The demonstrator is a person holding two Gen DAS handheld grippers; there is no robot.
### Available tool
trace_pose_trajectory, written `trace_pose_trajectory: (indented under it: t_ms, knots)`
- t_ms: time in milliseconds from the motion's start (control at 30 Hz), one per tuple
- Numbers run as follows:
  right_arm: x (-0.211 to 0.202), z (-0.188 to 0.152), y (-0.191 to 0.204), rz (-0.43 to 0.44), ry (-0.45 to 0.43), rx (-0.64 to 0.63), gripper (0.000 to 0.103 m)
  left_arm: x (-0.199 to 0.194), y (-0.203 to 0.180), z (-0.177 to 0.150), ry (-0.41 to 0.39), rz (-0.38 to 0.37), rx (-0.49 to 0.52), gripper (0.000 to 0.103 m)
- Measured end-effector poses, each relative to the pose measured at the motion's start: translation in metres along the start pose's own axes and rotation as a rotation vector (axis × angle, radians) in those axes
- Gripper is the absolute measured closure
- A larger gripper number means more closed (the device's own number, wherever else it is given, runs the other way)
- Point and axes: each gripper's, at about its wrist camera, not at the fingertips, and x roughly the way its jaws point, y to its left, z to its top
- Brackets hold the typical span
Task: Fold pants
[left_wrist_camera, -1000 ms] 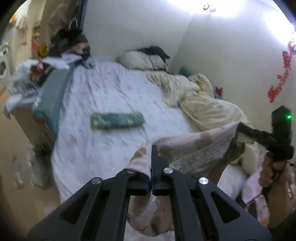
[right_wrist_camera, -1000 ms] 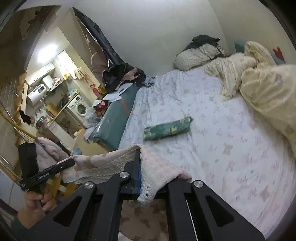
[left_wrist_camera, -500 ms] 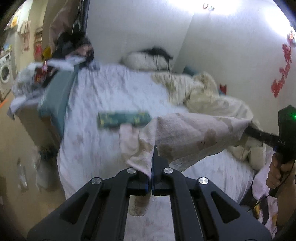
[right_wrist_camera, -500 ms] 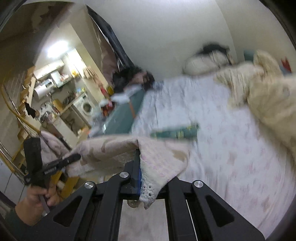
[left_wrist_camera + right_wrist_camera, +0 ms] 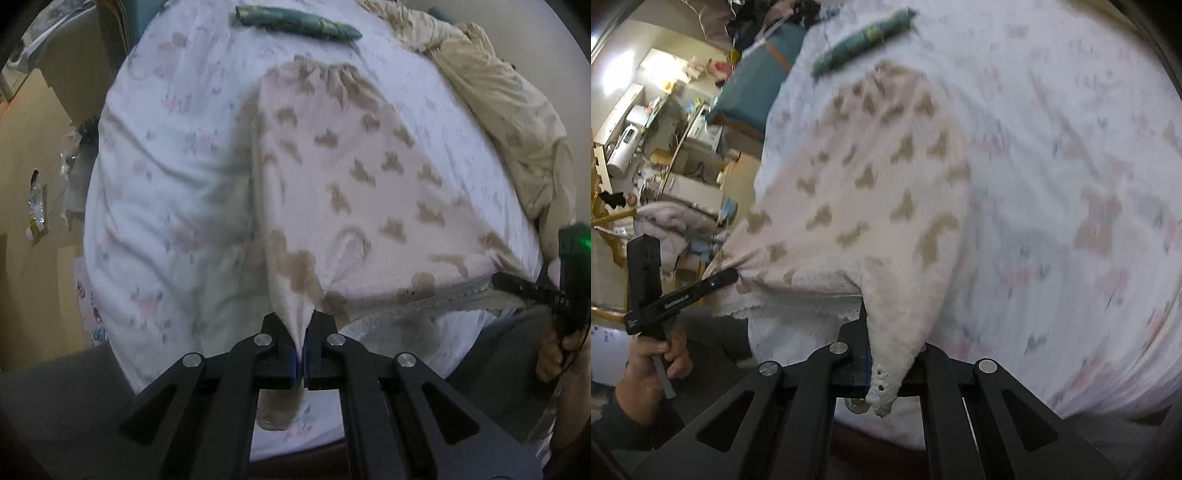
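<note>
Floor and clutter: off to the left of my left claw, past the mattress edge, lies the floor; I keep the cloth clear of it by working over the bed.
Bed sheet: the white flowered sheet spreads ahead of both claws; it is my flat surface, so the pants can lie smooth for folding.
Left claw: my left gripper is clamped tight, with a pinch of the hem end squeezed between its pads; I hold a corner so that edge cannot bunch.
Pants: the pale pants with brown shapes lie spread on the sheet straight ahead of me, gathered waistband at the far end, lace-trimmed hem drawn taut between my two claws at the near edge of the bed.
Green roll: a rolled green cloth sits beyond the waistband, just apart from it, out of my way.
Right claw: my right gripper is closed on the other hem corner, whose lace tip hangs out below the pads; gripping both corners keeps the hem straight.
Next move, my guess: carry the hem toward the waistband.
Crumpled quilt: a cream quilt lies heaped ahead to the right of the pants.
</note>
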Motion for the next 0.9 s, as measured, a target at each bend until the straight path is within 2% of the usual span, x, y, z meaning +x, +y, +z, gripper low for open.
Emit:
trace_pose_trajectory:
  t_ms: [67, 133, 200, 233, 267, 300, 333, 367, 467, 533, 600, 667, 700, 767, 800, 833, 900]
  knots:
    - [0.013, -0.007, 0.0, -0.027, 0.061, 0.003, 0.097, 0.009, 0.007, -0.011, 0.065, -0.002, -0.025, 0.103]
    - [0.028, -0.013, -0.002, -0.077, 0.147, 0.004, 0.093, 0.023, 0.009, -0.018, 0.125, 0.029, -0.011, 0.102]
    - [0.038, -0.015, -0.007, -0.148, 0.216, 0.016, 0.081, 0.031, 0.012, -0.02, 0.152, 0.069, -0.013, 0.101]
    - [0.039, -0.015, -0.011, -0.211, 0.236, 0.02, 0.075, 0.032, 0.011, -0.02, 0.156, 0.094, -0.01, 0.098]
    - [0.037, -0.012, -0.013, -0.273, 0.236, 0.016, 0.059, 0.036, 0.011, -0.018, 0.169, 0.152, 0.011, 0.096]
    - [0.034, -0.01, -0.013, -0.315, 0.22, 0.007, 0.048, 0.039, 0.012, -0.015, 0.179, 0.225, 0.028, 0.091]
    - [0.027, -0.008, -0.01, -0.352, 0.186, -0.015, 0.047, 0.036, 0.013, -0.011, 0.158, 0.273, 0.021, 0.075]
    - [0.021, -0.005, -0.006, -0.374, 0.147, -0.045, 0.047, 0.032, 0.015, -0.009, 0.126, 0.291, 0.008, 0.059]
    - [0.006, 0.008, 0.013, -0.359, 0.016, -0.117, 0.047, 0.013, 0.011, 0.0, -0.01, 0.319, -0.004, 0.054]
    - [0.012, 0.017, 0.026, -0.342, -0.016, -0.139, 0.048, 0.018, -0.002, 0.006, -0.051, 0.263, 0.035, 0.049]
    - [0.036, 0.023, 0.033, -0.296, 0.009, -0.154, 0.053, 0.04, -0.017, 0.01, -0.021, 0.194, 0.093, 0.049]
    - [0.066, 0.026, 0.037, -0.286, 0.065, -0.162, 0.058, 0.067, -0.023, 0.011, 0.061, 0.172, 0.095, 0.049]
    - [0.082, 0.026, 0.037, -0.303, 0.092, -0.181, 0.062, 0.084, -0.022, 0.009, 0.109, 0.16, 0.08, 0.049]
    - [0.106, 0.019, 0.029, -0.378, 0.152, -0.181, 0.062, 0.106, -0.02, -0.004, 0.187, 0.195, 0.072, 0.049]
    - [0.118, 0.014, 0.017, -0.417, 0.215, -0.151, 0.062, 0.114, -0.017, -0.011, 0.227, 0.207, 0.073, 0.049]
    - [0.126, 0.006, 0.009, -0.439, 0.28, -0.137, 0.061, 0.116, -0.017, -0.02, 0.244, 0.204, 0.09, 0.048]
    - [0.123, -0.007, 0.011, -0.483, 0.331, -0.209, 0.061, 0.11, -0.02, -0.031, 0.269, 0.216, 0.125, 0.042]
